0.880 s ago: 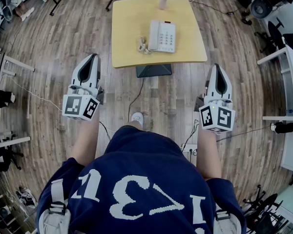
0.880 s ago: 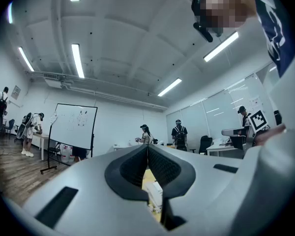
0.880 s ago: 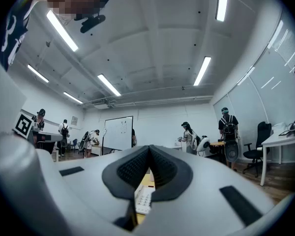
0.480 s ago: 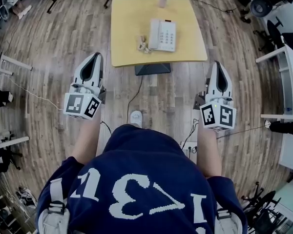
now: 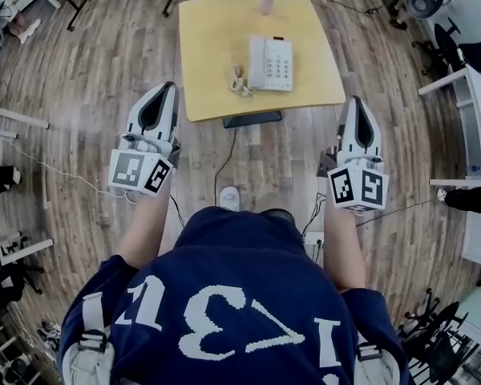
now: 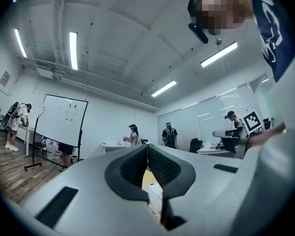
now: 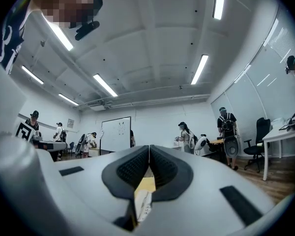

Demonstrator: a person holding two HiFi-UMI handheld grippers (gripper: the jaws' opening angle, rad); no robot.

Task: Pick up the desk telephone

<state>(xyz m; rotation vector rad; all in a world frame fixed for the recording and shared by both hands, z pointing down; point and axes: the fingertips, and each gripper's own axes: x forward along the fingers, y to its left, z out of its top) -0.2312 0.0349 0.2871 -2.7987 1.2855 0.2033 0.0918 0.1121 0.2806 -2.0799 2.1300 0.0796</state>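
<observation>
A white desk telephone [image 5: 271, 62] with a grey keypad lies on the yellow table [image 5: 212, 46], its coiled cord [image 5: 239, 79] bunched at its left side. My left gripper [image 5: 167, 88] hangs over the wooden floor just off the table's near left corner, jaws shut and empty. My right gripper [image 5: 357, 101] is off the near right corner, also shut with nothing in it. In the left gripper view the pads [image 6: 160, 163] meet, and the telephone [image 6: 155, 193] shows below them. The right gripper view shows the same, with the telephone [image 7: 143, 203] under the closed pads [image 7: 162, 166].
A small vase with a plant [image 5: 267, 2] stands at the table's far edge. The table's dark base [image 5: 252, 119] rests on the floor, with a cable [image 5: 223, 155] trailing toward me. White desks [image 5: 465, 95] stand at the right, stands and clutter at the left. Several people are in the room.
My left gripper has edged forward and inward toward the table's near left corner. The right gripper has hardly moved. Both stay shut.
</observation>
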